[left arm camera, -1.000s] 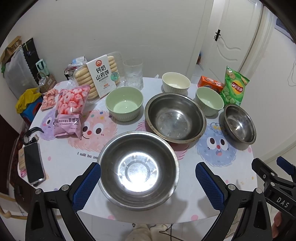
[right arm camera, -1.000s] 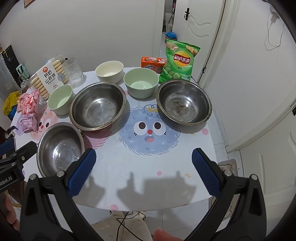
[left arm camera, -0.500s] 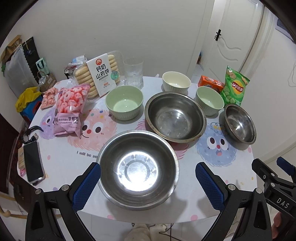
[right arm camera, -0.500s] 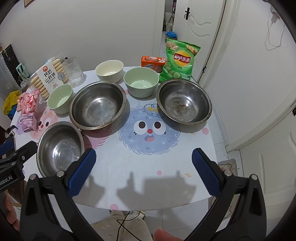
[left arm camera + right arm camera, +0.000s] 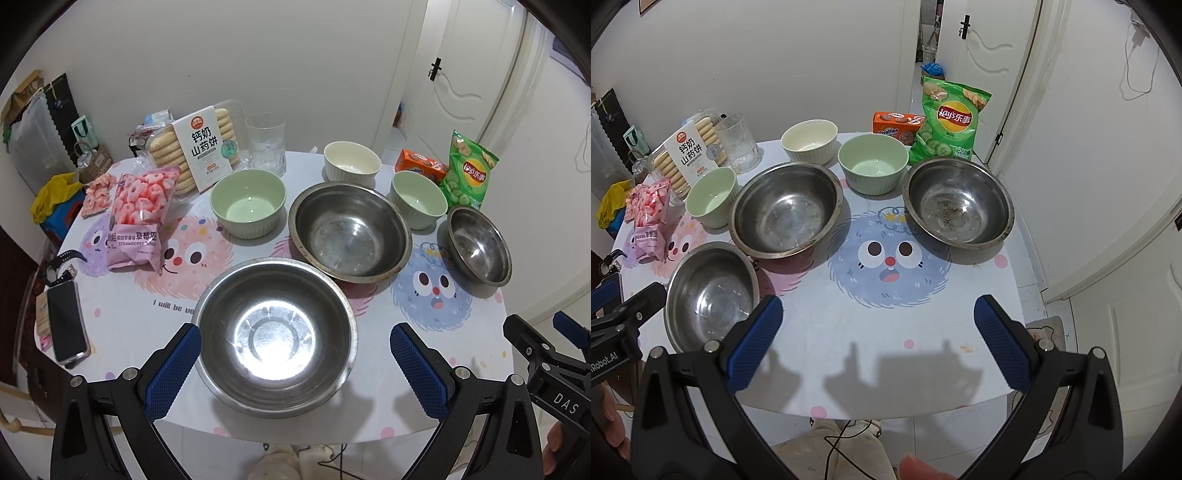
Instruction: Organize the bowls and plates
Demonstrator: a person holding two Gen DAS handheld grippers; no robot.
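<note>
Three steel bowls stand on the table: a near-left one [image 5: 275, 336] [image 5: 709, 295], a large middle one [image 5: 349, 230] [image 5: 786, 208] and a right one [image 5: 480, 245] [image 5: 956, 201]. Behind them stand two green ceramic bowls [image 5: 248, 203] [image 5: 419, 201] and a cream bowl [image 5: 351, 161]. My left gripper [image 5: 295, 354] is open and empty, held above the near-left steel bowl. My right gripper [image 5: 878, 339] is open and empty over the table's front edge.
Snack packs line the back and left: a biscuit box [image 5: 201, 147], a pink strawberry bag [image 5: 140, 218], a green crisp bag [image 5: 947, 122], an orange box [image 5: 895, 123]. A glass [image 5: 266, 144] stands at the back. A phone [image 5: 66, 325] lies at the left edge.
</note>
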